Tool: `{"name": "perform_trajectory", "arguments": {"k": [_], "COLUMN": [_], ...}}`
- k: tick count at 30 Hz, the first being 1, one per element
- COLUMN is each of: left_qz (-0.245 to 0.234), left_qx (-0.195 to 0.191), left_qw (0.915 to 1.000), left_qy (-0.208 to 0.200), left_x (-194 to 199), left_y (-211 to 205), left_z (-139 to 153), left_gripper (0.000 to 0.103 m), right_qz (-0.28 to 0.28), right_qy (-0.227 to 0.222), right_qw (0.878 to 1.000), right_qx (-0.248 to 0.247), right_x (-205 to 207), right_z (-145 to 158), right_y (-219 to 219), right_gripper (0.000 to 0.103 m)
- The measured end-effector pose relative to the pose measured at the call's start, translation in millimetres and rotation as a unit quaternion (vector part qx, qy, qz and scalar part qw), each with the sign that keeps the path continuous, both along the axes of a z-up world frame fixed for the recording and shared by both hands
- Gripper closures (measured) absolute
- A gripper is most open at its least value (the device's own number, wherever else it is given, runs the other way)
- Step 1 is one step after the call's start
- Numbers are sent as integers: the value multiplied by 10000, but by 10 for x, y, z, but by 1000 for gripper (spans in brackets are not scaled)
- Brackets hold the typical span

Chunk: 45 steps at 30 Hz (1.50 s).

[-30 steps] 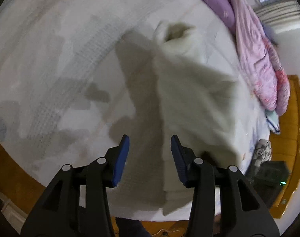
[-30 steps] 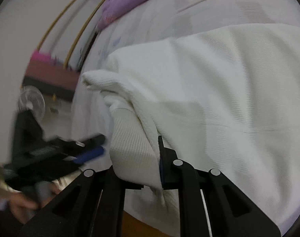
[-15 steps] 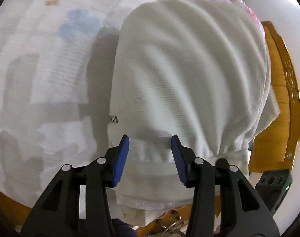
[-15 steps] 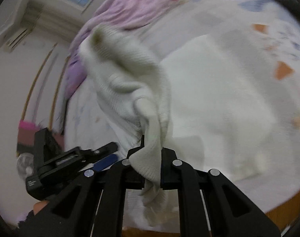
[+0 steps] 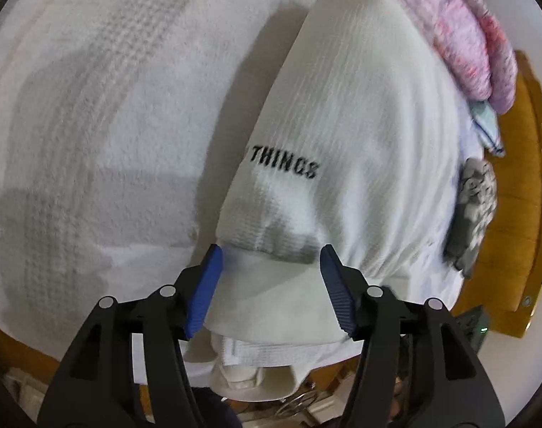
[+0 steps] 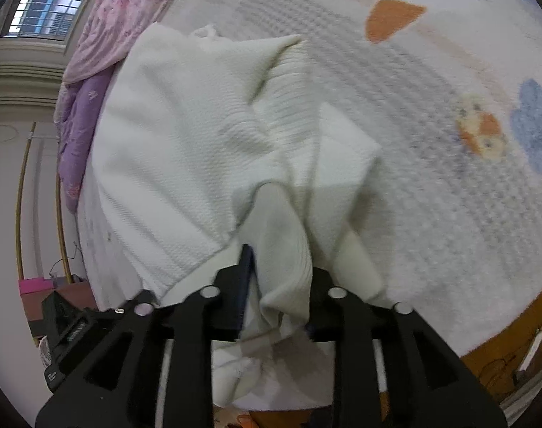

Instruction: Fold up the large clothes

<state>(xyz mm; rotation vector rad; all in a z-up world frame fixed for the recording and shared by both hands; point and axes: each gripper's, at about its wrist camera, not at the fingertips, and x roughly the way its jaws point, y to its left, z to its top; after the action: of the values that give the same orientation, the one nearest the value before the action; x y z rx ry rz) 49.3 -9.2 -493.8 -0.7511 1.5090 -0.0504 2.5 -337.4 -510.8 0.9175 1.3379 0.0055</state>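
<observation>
Knitwear is lying folded on the patterned bedspread (image 5: 92, 114): the white sweater (image 5: 360, 114) is stretching away from both grippers toward the pink quilt (image 5: 466, 35), its long axis running roughly straight ahead of the fingers. The left gripper (image 5: 271, 285) is standing with its 2 blue pads (image 5: 203, 292) spread, having just been opening, and the sweater's near hem is lying between them without being pressed. The right gripper (image 6: 278, 278) has also just been opening; a bunched fold of the knit is draping through its gap, and the pads appear to be letting go of it. Both hands are sitting at the near edge, so the next fold would likely be starting from this hem.
</observation>
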Motion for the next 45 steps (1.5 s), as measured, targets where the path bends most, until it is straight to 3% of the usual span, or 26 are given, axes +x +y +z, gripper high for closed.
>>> {"name": "perform_trajectory", "arguments": {"k": [4, 6, 8, 10, 12, 14, 17, 20, 24, 25, 29, 31, 32, 34, 36, 39, 41, 45], "left_qz": [21, 263, 427, 417, 364, 571, 830, 796, 851, 901, 941, 963, 929, 907, 856, 597, 322, -125], "left_qx": [31, -140, -261, -299, -366, -626, -762, -766, -703, -671, -633, -692, -689, -679, -582, -324, -176, -27], "left_qw": [9999, 9993, 9985, 9985, 9981, 9950, 9920, 9924, 9921, 9916, 9918, 9916, 9920, 9924, 9936, 9969, 9988, 9997], "left_qy": [106, 208, 206, 215, 337, 525, 566, 542, 600, 640, 595, 525, 509, 478, 461, 400, 320, 203], "left_x": [-119, -166, -208, -246, -301, -371, -419, -407, -361, -337, -330, -324, -323, -328, -352, -313, -272, -164], "left_y": [64, 117, 131, 107, 117, 125, 131, 93, 2, -15, -97, -144, -162, -167, -134, -222, -285, -335], "left_z": [-114, -189, -217, -243, -317, -437, -531, -540, -603, -595, -575, -544, -525, -518, -517, -419, -292, -50], "left_gripper": [40, 36, 35, 35, 32, 29, 26, 22, 14, 14, 19, 30, 32, 36, 43, 58, 71, 78], "right_qz": [-37, -22, -87, -214, -251, -265, -292, -221, -383, -442, -540, -661, -585, -422, -364, -240, 7, 301], "right_qy": [189, 320, 383, 403, 517, 579, 603, 569, 486, 425, 452, 388, 345, 349, 459, 399, 275, 61], "right_qw": [9992, 9989, 9991, 9987, 9964, 9938, 9925, 9931, 9883, 9845, 9836, 9787, 9769, 9776, 9791, 9826, 9890, 9957], "right_qx": [364, 356, 170, 245, 623, 909, 1020, 1003, 1395, 1644, 1660, 1907, 2024, 2033, 1947, 1800, 1455, 878], "right_x": [11, 1, 4, -26, -17, 2, 82, 154, 219, 261, 332, 330, 340, 352, 377, 438, 540, 679], "right_z": [-97, -87, -57, -104, -247, -376, -469, -477, -476, -489, -580, -583, -578, -588, -636, -545, -349, 49], "right_y": [-109, -180, -237, -327, -357, -349, -313, -268, -231, -199, -147, -153, -131, -96, -85, -74, -6, 130], "right_gripper": [67, 48, 38, 36, 35, 32, 22, 16, 16, 16, 16, 18, 26, 31, 52, 71, 75, 78]}}
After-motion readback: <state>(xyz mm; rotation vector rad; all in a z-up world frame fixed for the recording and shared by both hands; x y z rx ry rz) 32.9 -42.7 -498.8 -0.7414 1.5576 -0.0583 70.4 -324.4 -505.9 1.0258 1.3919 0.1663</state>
